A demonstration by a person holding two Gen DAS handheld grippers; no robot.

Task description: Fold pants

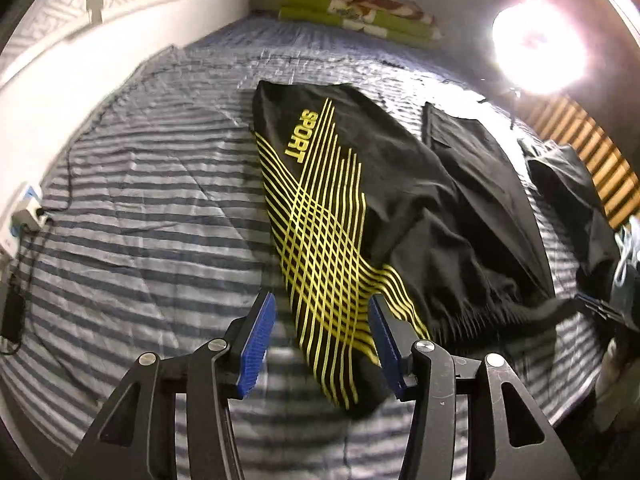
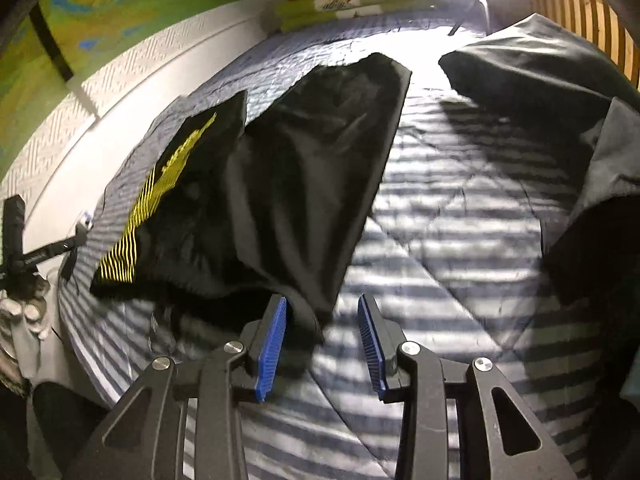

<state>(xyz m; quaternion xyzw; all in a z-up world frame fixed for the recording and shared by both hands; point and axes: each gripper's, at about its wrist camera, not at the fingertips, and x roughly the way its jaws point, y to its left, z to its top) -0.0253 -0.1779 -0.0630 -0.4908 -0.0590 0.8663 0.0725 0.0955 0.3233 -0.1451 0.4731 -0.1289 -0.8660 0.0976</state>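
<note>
Black pants with yellow crossing lines and the word SPORT lie flat on the striped bed cover, legs pointing away and waistband nearest me. My left gripper is open, and the yellow-lined waist corner lies between its blue pads. In the right wrist view the pants spread up and to the left. My right gripper is open, with the other waist corner just inside its left pad. Neither pair of pads presses the cloth.
Another black garment lies on the bed to the right. Folded green and brown bedding sits at the far end beside a bright lamp. A white wall runs along the left, with a plug block and cable.
</note>
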